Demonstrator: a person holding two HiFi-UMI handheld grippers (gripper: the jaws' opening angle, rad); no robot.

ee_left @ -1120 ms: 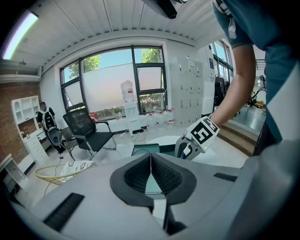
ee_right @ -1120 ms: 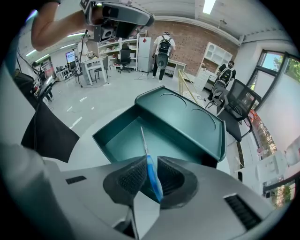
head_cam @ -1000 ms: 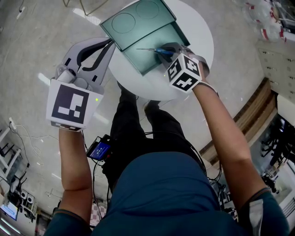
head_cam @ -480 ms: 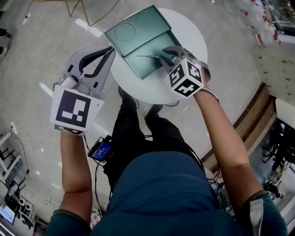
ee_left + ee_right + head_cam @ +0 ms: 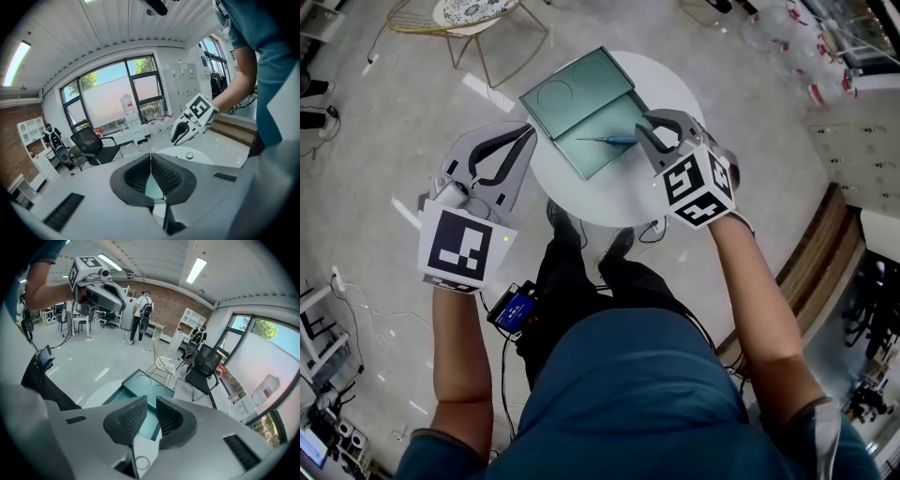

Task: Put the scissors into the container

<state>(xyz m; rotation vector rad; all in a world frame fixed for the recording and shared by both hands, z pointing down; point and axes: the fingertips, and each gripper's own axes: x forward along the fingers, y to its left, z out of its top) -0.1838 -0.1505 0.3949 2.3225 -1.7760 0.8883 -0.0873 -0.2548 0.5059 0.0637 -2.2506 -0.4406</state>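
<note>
Dial: head view, round white table (image 5: 592, 199) as the clock face, 6 o'clock toward the person.
Left gripper (image 5: 525, 136): off the table rim at about 9 o'clock, held in the air over the floor. In the left gripper view its jaws meet along their tips with nothing between them (image 5: 151, 161).
Right gripper (image 5: 662, 127): over the table at about 3 o'clock, just beside the container's right edge. In the right gripper view its jaws stand a little apart and empty (image 5: 150, 409); only the tray floor shows through the gap.
Container (image 5: 602, 114): green shallow tray, centre of the table leaning toward 12. Its lid (image 5: 575, 90), marked with two circles, lies open flat at 11 to 12.
Scissors (image 5: 609, 140): flat on the tray floor, blue handle toward 3 o'clock, thin blades pointing to 9. Nothing grips them; the handle lies near the right gripper's tips but apart from them.
Far field: wire chair (image 5: 478, 28) on the floor beyond the table at 11 o'clock.
Step in hand: my reading is that the placing is done, since the scissors sit fully inside the tray walls.
Next move: probably just lifting the right gripper straight up and back toward 4 o'clock, jaws kept apart so they don't snag the handle or nudge the tray. The task doesn't ask for the lid.
</note>
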